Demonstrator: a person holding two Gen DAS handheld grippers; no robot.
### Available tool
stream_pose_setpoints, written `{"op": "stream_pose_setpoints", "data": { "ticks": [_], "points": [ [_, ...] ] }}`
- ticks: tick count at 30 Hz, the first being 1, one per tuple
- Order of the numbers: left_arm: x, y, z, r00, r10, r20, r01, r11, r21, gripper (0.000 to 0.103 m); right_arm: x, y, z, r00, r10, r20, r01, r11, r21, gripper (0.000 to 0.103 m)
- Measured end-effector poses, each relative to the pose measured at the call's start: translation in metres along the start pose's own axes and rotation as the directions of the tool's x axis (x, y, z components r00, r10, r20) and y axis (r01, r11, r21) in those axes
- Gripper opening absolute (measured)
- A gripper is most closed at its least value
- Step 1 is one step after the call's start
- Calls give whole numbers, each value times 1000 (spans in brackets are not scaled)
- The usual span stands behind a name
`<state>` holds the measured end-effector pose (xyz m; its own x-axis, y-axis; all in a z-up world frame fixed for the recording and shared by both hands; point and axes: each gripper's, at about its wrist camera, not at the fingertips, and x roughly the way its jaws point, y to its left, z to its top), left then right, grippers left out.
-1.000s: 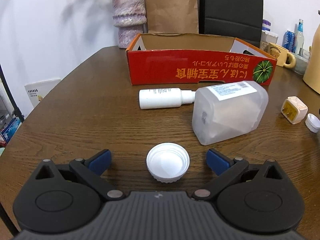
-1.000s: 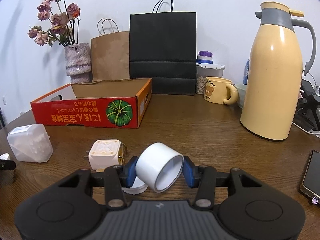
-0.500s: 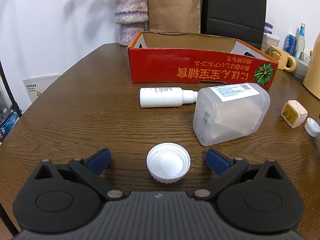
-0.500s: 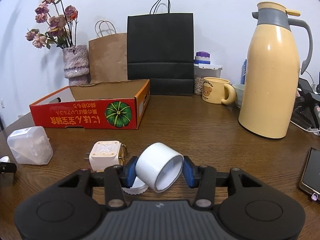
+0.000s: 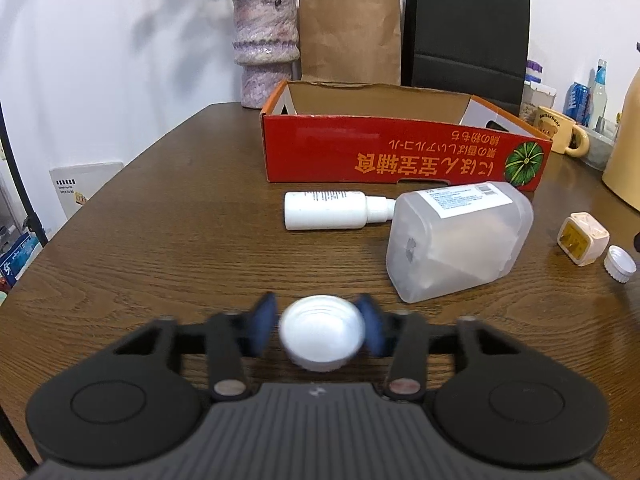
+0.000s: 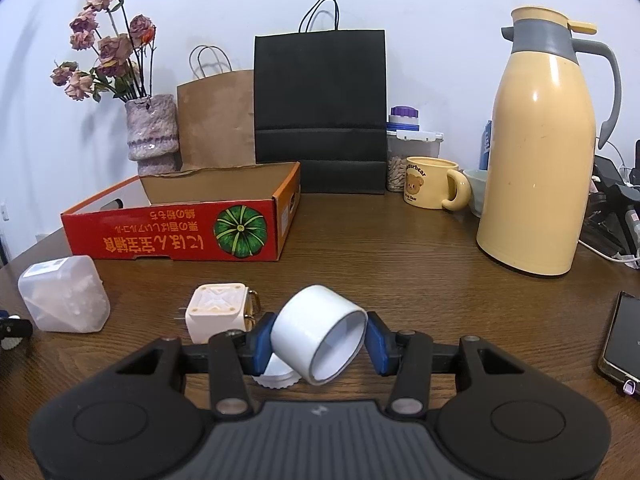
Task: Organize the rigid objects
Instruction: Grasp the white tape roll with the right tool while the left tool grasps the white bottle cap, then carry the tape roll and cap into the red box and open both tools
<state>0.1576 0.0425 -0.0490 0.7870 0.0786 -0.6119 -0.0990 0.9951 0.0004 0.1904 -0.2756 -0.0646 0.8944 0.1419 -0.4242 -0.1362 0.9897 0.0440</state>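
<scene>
Since the earlier frame, the left claw (image 5: pixel 320 330) has closed from wide open onto the white cap (image 5: pixel 321 338), its blue pads (image 5: pixel 262 326) blurred with motion and now against the cap's sides; the right claw (image 6: pixel 318 340) is unchanged, clamped on the white tape roll (image 6: pixel 320 338), which sits tilted between its pads. The red cardboard box (image 5: pixel 400 152) stands open-topped at the far side of the counter (image 5: pixel 160 240) and is judged the destination; the translucent container (image 5: pixel 460 240) lies on its side before it, with the white bottle (image 5: pixel 332 210) just beside, its nozzle toward the container. Recommended: confirm the cap is seated squarely before lifting, as the shallow rim may slip; lift straight up, then pass left of the bottle; the plug adapter (image 5: pixel 582 238) and small ribbed cap (image 5: pixel 619 264) lie well clear to the right.
</scene>
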Motion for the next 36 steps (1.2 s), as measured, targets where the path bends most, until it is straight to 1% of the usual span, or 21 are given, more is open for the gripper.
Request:
{"op": "stream_pose_setpoints", "data": {
  "ticks": [4, 10, 15, 18, 23, 30, 36],
  "points": [
    [-1, 1, 0, 1000, -14, 6, 14, 1000, -6, 41, 0, 0, 0, 1000, -3, 0, 3, 1000, 3, 46],
    [-7, 3, 0, 999, -15, 38, 15, 1000, -17, 41, -2, 1, 0, 1000, -3, 5, 3, 1000, 3, 46],
    [-11, 8, 4, 999, -21, 48, 23, 999, -37, 41, -3, 4, 0, 1000, -4, 9, 4, 1000, 6, 46],
    [-17, 11, 9, 997, -24, 67, 27, 999, -40, 41, -3, 10, 1, 1000, 0, 16, 0, 1000, -3, 46],
    [-28, 11, 26, 994, -14, 112, 19, 999, -38, 41, -5, 23, 10, 999, 19, 47, -18, 1000, -15, 46],
    [-39, 6, 59, 985, -45, 167, 54, 998, -46, 41, -4, 43, 30, 994, 72, 77, -71, 997, -26, 46],
    [-37, -3, 87, 981, -59, 187, 71, 996, -55, 41, 3, 62, 55, 987, 107, 116, -104, 994, -37, 46]
  ]
}}
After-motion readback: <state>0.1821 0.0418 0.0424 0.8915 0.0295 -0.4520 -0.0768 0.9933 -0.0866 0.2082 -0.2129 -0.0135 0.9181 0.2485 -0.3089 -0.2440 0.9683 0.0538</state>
